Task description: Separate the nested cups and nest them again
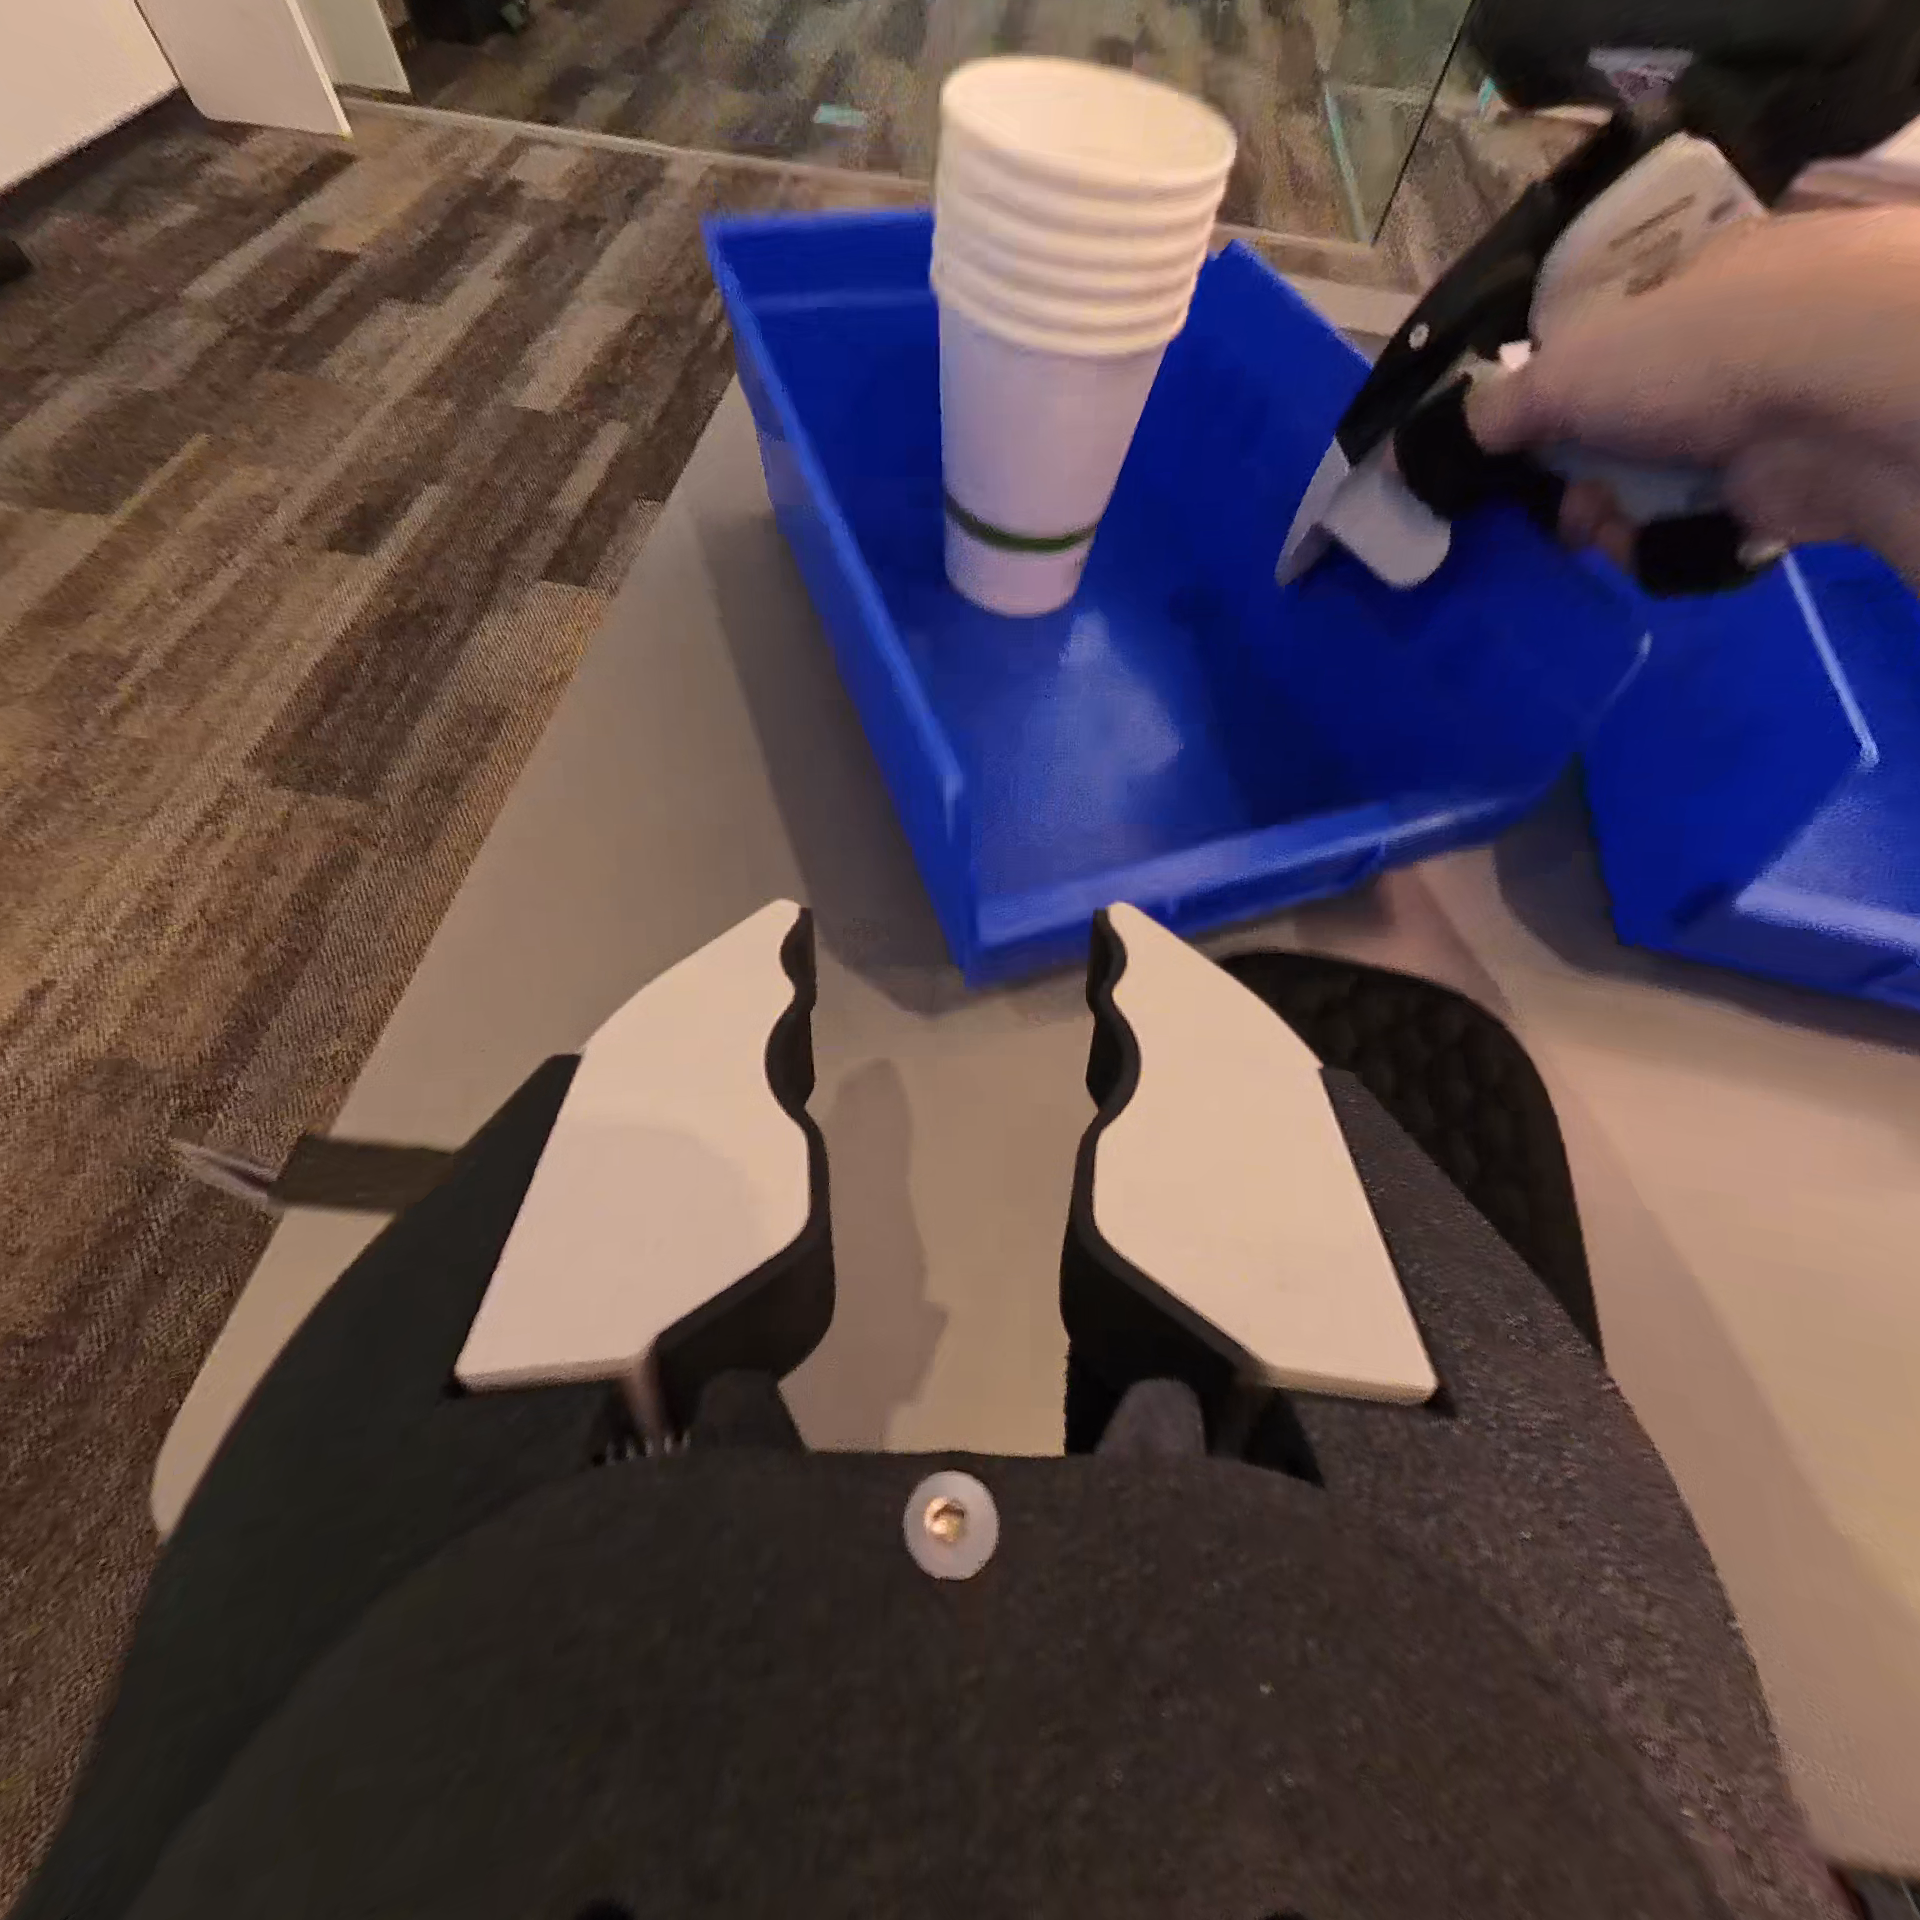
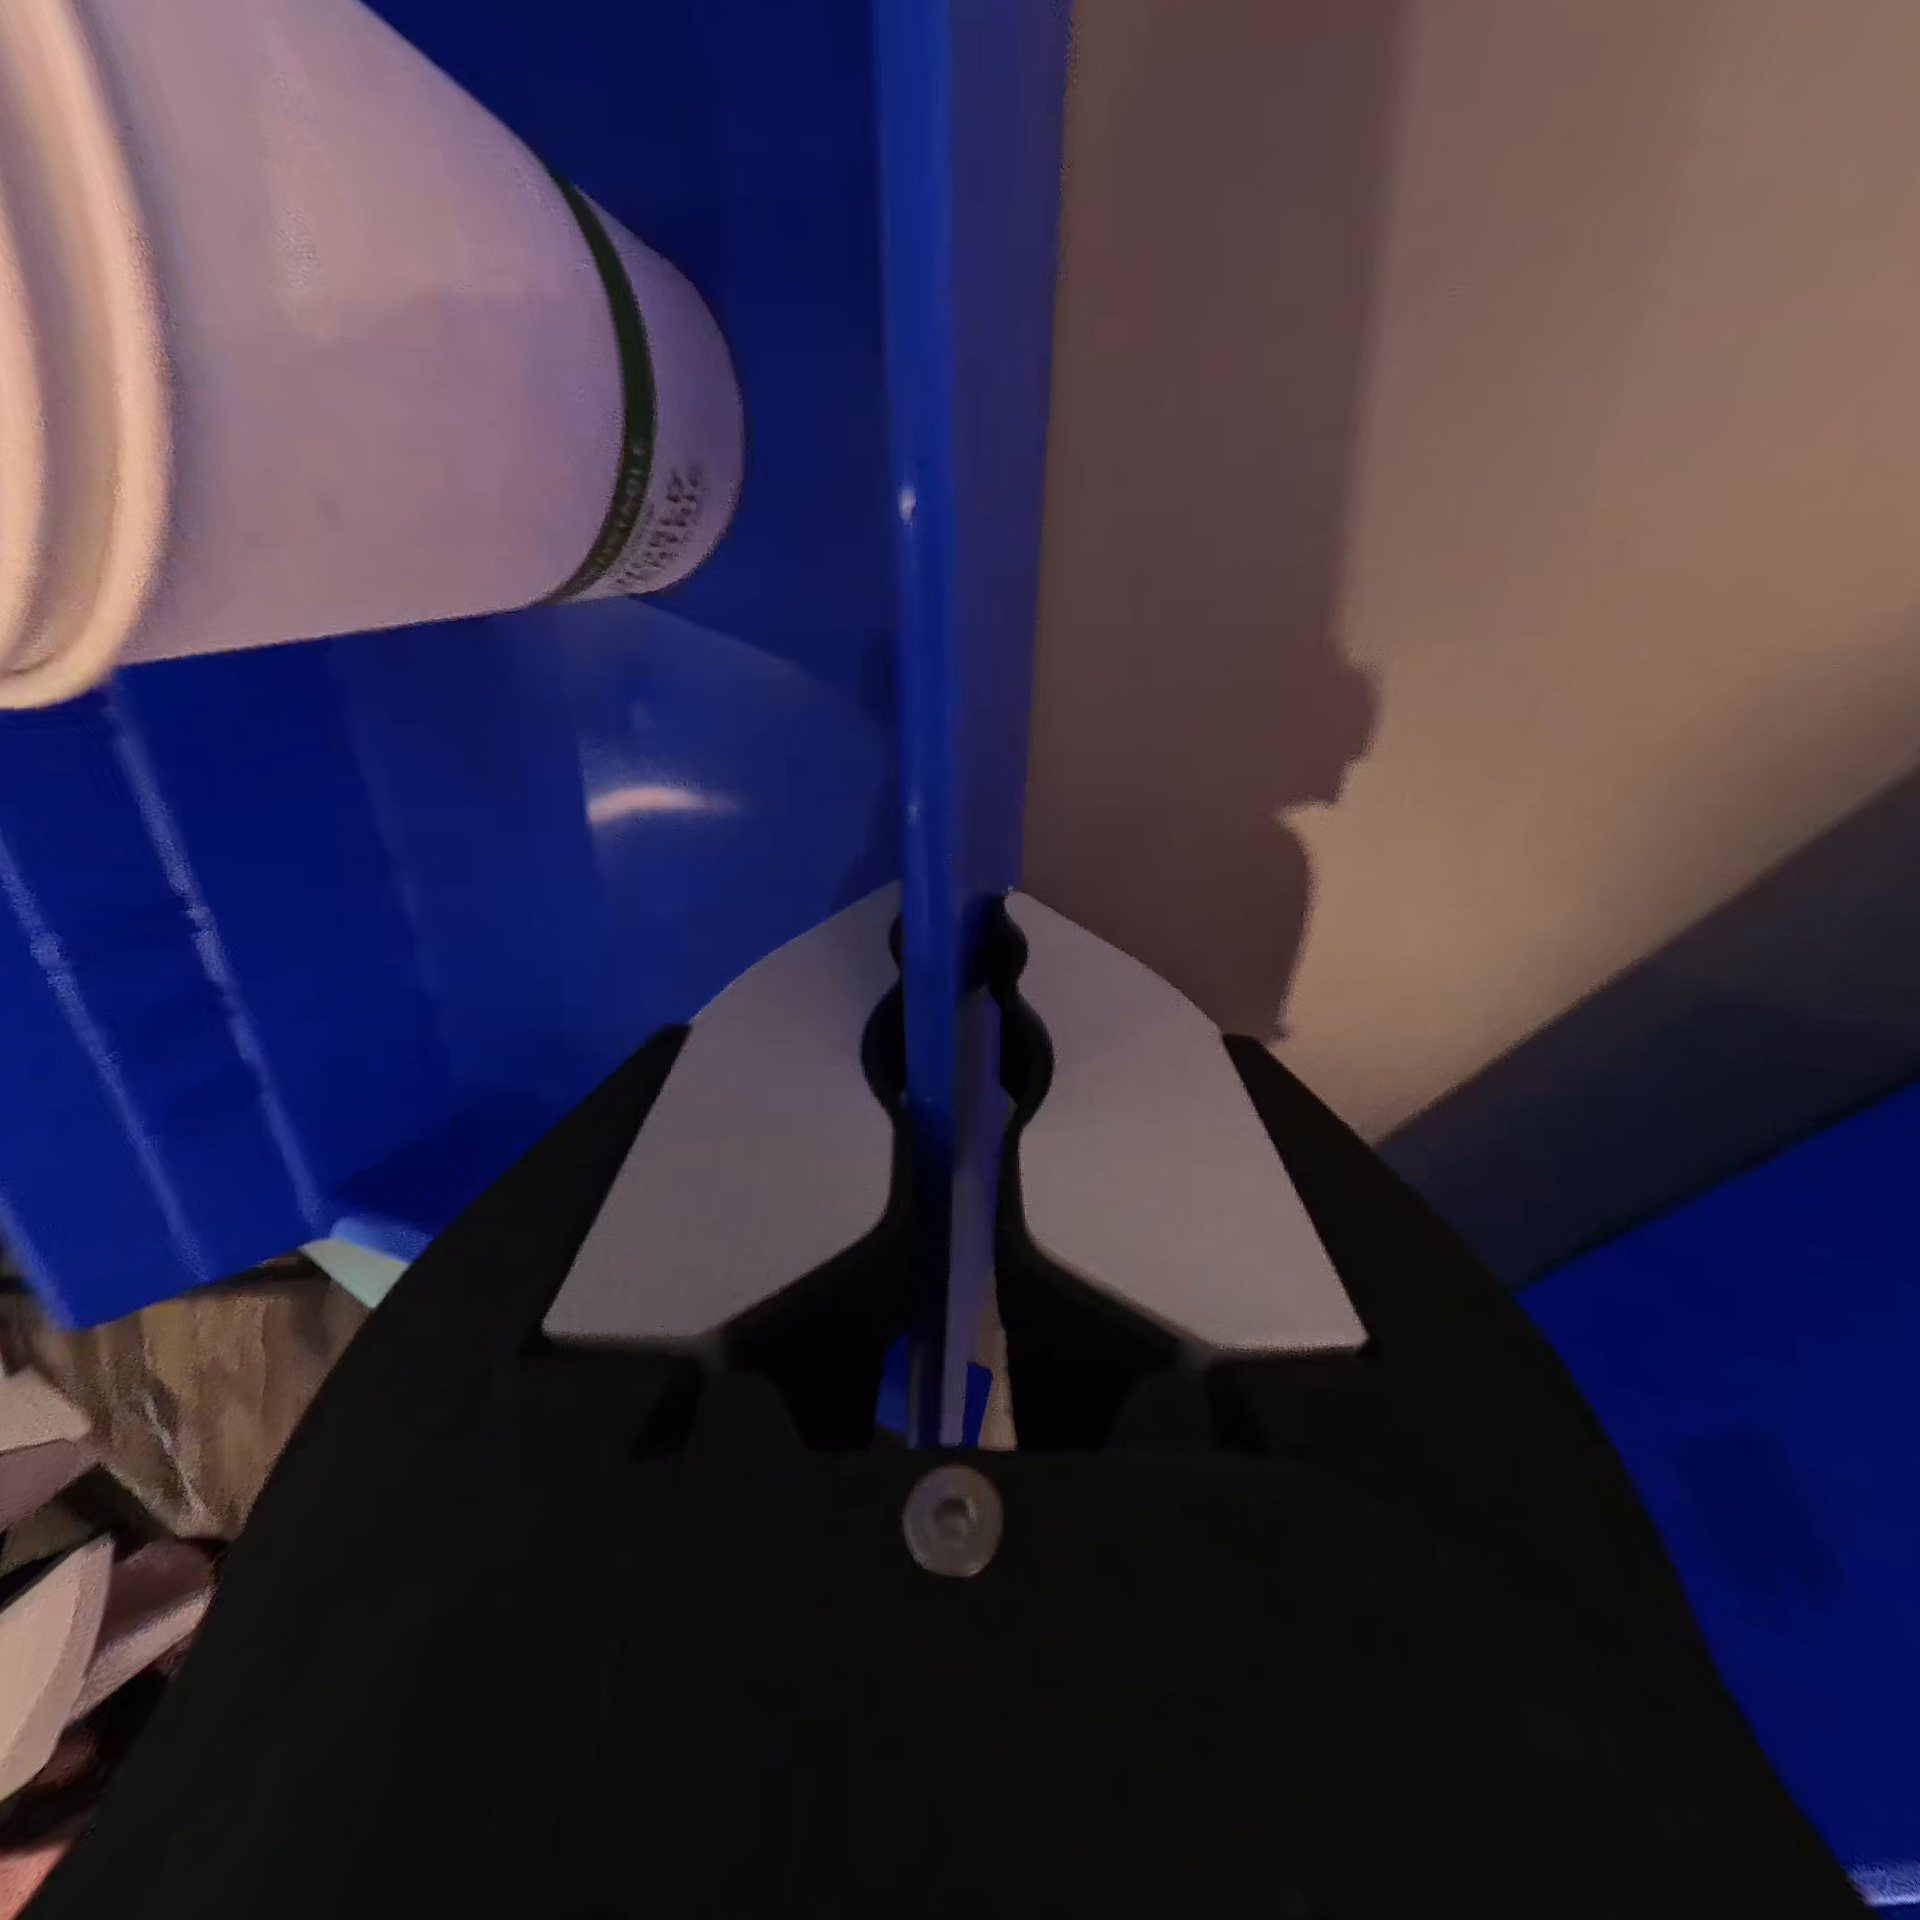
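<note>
Room: patterned brown carpet [image 1: 260, 468], glass partition at the far side. Bench [image 1: 644, 831]: pale, matte, carrying 2 blue bins set just beside each other.

Blue bin [image 1: 1091, 748], larger in view: holds the stack of nested cups [image 1: 1049, 343], white paper, standing upright toward the far left corner, about 7 rims showing, a dark band near the base. Second blue bin [image 1: 1766, 831]: right of the first, contents not visible.

Right tongs [image 2: 951, 997]: clamped on the right-hand wall of the blue bin [image 2: 977, 520], held by a hand [image 1: 1714, 416]. Left tongs [image 1: 951, 966]: apart, empty, hovering above the bench short of the bin's near rim.

Step in hand, judged: steadying the bin for a first lift. Best done by keeping the wall pinched firmly, bringing the left tongs level onto the top rim only, closing lightly to avoid crushing paper.

Left wrist view only: whole stack, both bins, carpet. Right wrist view only: wall seated between the pads, cups [image 2: 343, 395] close alongside, printed band.
</note>
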Motion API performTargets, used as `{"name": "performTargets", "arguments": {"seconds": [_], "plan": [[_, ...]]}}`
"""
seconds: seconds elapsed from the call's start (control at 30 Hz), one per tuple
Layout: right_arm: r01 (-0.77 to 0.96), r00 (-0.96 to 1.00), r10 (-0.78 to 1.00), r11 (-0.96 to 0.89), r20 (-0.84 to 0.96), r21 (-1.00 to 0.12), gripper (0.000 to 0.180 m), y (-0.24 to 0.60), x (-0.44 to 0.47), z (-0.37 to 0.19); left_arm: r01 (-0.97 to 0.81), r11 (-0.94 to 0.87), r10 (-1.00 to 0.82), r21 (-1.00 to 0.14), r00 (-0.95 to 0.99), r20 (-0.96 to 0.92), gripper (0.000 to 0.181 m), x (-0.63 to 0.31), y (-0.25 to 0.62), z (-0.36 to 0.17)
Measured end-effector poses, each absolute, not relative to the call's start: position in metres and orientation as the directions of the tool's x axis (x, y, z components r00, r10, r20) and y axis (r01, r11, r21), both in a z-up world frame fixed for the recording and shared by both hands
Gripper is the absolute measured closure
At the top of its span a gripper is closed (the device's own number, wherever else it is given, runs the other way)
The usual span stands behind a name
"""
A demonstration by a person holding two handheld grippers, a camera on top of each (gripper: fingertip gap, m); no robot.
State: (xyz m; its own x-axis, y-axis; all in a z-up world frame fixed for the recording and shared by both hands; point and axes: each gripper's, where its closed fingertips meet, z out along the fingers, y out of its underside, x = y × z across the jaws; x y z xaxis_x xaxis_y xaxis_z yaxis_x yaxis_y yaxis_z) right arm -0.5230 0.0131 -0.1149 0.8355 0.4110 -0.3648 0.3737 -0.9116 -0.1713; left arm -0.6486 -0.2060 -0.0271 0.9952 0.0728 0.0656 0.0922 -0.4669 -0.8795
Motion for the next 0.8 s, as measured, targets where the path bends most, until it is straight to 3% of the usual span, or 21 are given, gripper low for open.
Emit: {"name": "performTargets", "arguments": {"seconds": [0.2,0.33,0.43,0.6,0.8], "plan": [[0.389,0.775,0.470,-0.881,-0.422,-0.268,0.152,0.010,-0.527,-0.077,0.062,-0.606,0.111,-0.793,0.994,-0.007,0.112,-0.647,-0.147,-0.058],[0.468,0.696,0.631,-0.761,-0.343,-0.449,0.154,0.008,-0.509,-0.030,0.058,-0.672,0.162,-0.738,0.984,-0.070,0.114,-0.663,-0.124,-0.088],[0.496,0.626,0.735,-0.634,-0.261,-0.594,0.151,-0.005,-0.487,0.004,0.076,-0.678,0.154,-0.731,0.987,-0.040,0.119,-0.667,-0.111,-0.096],[0.587,0.536,0.834,-0.477,-0.127,-0.654,0.150,-0.052,-0.432,0.023,-0.007,-0.693,0.096,-0.721,0.990,-0.101,0.171,-0.687,-0.103,-0.093],[0.620,0.500,0.859,-0.441,-0.106,-0.650,0.153,-0.096,-0.365,0.016,-0.179,-0.733,-0.084,-0.657,0.981,-0.174,0.171,-0.719,-0.091,-0.093]]}}
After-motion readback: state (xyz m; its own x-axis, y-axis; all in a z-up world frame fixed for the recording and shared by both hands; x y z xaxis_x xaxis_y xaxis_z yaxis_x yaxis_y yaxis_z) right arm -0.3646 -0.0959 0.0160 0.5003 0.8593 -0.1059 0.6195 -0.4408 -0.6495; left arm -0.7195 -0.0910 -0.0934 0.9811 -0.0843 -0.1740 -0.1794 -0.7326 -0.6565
